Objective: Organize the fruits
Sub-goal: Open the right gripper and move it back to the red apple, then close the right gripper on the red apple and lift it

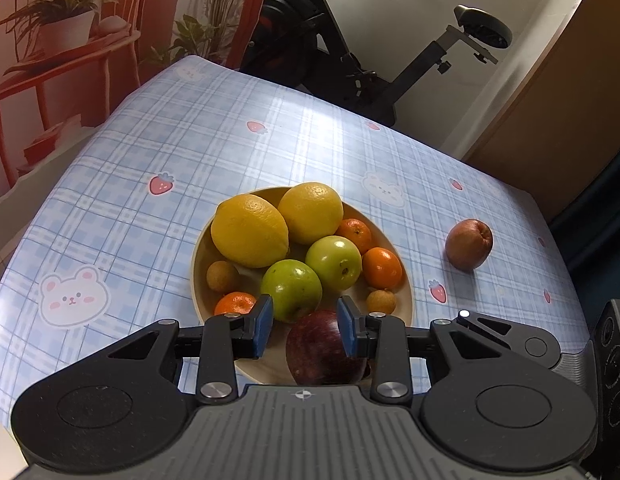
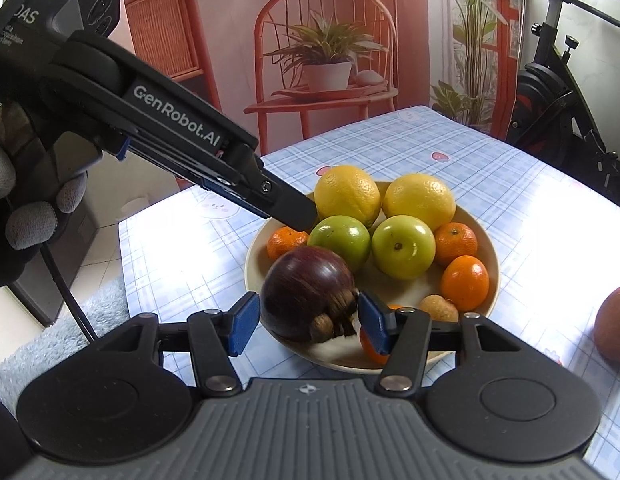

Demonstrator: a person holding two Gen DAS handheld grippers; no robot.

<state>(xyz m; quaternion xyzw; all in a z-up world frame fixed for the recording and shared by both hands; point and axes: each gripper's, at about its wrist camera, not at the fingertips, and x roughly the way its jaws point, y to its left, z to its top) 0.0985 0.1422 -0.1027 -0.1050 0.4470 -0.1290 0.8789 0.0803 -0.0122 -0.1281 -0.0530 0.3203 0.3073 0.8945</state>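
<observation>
The table (image 1: 214,128) was covered with a pale blue plaid cloth (image 1: 310,148) printed with bears and strawberries. A round beige plate (image 1: 406,304) rested directly on the cloth and served as the landmark. To the right of the plate, well apart from its rim, a single reddish-brown fruit (image 1: 469,243) lay on the cloth; the same fruit (image 2: 614,326) appeared at the right edge of the right wrist view.

On the table (image 1: 158,152), the bowl (image 1: 199,276) holds two lemons (image 1: 250,230) at the far side, apples (image 1: 334,262) mid-bowl, a mangosteen (image 2: 306,288) nearest, with another fruit (image 1: 469,244) lying right of it.
</observation>
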